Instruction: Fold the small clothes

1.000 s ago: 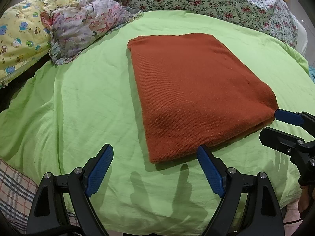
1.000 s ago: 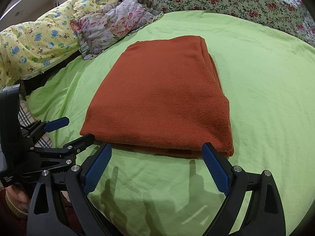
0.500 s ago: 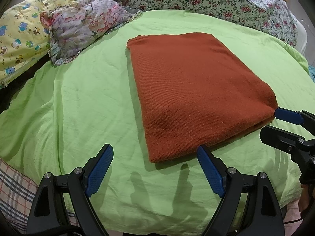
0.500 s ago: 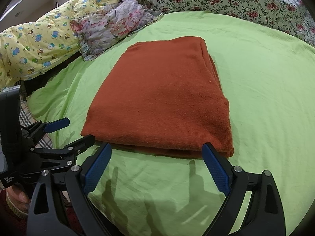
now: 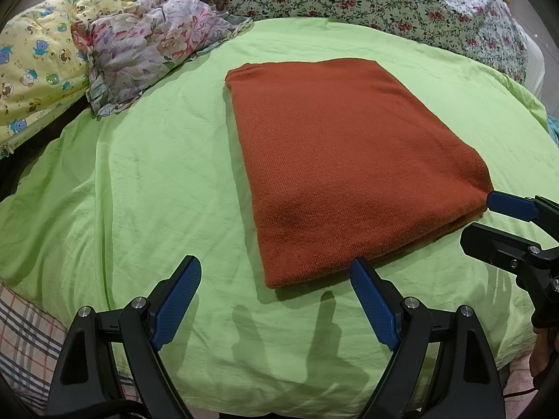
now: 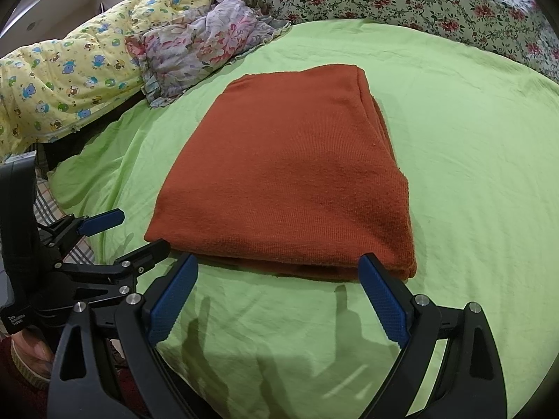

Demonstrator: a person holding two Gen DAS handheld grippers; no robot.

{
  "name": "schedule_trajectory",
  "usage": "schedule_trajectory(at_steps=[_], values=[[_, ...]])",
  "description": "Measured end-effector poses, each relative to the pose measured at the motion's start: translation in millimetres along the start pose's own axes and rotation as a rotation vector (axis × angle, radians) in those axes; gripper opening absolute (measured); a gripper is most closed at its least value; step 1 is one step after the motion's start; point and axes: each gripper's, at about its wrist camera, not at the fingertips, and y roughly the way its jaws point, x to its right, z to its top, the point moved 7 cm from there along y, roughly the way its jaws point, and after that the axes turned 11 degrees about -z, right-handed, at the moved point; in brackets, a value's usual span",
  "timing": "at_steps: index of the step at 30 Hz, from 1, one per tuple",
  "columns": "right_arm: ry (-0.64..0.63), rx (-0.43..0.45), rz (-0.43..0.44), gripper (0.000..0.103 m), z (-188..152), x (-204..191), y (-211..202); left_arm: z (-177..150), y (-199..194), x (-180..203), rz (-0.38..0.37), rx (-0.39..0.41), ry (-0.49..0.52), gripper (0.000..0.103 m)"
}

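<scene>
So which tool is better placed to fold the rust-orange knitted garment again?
Probably the right tool: its open jaws span the near edge of the rust-orange knitted garment. The left tool, also open, sits mostly over the green sheet off its corner.

Green-sheeted bed [image 5: 146,181], floral quilt [image 5: 384,3], yellow blanket [image 6: 70,80]

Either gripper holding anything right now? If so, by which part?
Nothing held. Left gripper and right gripper are both open, short of the folded orange garment, which lies on the green sheet.
</scene>
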Motion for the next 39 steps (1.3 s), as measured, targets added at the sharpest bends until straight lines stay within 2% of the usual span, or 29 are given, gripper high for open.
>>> schedule_trajectory(at_steps=[39], values=[[0.003,0.001,0.002,0.093,0.6,-1.0,-0.5,1.6,-1.4,2.8,0.001,0.003,0.005,0.088]])
